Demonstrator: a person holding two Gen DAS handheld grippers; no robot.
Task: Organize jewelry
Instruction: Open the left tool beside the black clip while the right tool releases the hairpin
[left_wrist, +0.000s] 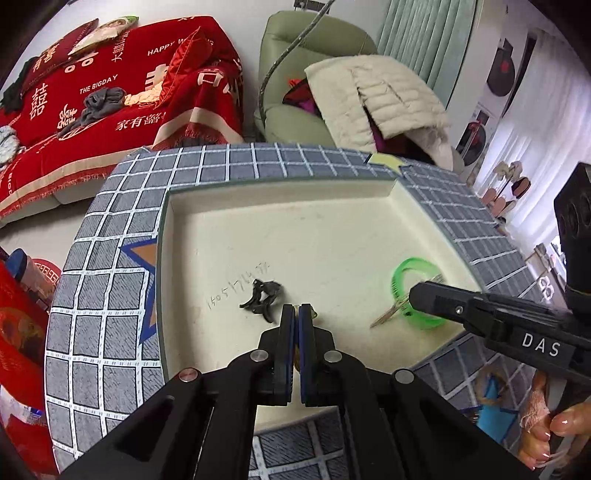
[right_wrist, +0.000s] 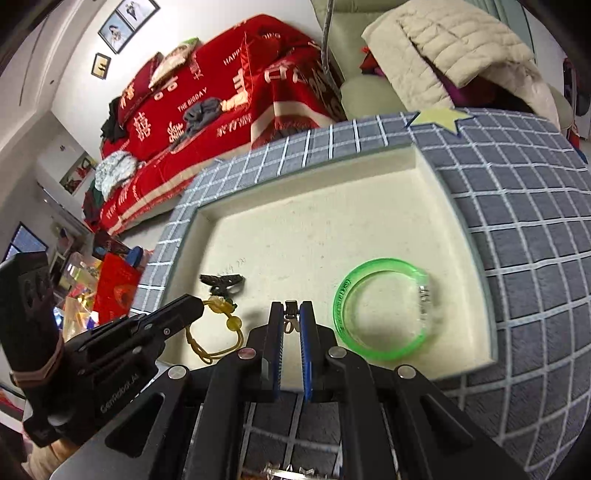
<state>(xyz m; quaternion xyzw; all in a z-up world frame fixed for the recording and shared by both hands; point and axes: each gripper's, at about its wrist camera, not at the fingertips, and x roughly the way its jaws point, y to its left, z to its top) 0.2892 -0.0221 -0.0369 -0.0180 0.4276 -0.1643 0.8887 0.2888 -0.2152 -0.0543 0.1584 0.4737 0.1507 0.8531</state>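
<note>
A cream tray (left_wrist: 295, 229) sits sunk in a grey checked surface. In it lie a black hair claw (left_wrist: 261, 300), also in the right wrist view (right_wrist: 221, 281), and a green translucent bangle (right_wrist: 380, 310), also in the left wrist view (left_wrist: 413, 291). My left gripper (left_wrist: 296, 309) is shut on a yellow beaded cord bracelet (right_wrist: 225, 325) near the tray's front edge. My right gripper (right_wrist: 291, 308) is shut on a silver hair clip (right_wrist: 290, 314), which shows in the left wrist view (left_wrist: 388, 314) pointing down beside the bangle.
The grey checked surface (left_wrist: 110, 295) frames the tray (right_wrist: 332, 229) on all sides. Behind it stand a red-covered sofa (left_wrist: 110, 92) and a green armchair (left_wrist: 295, 74) with a cream padded jacket (left_wrist: 376, 99).
</note>
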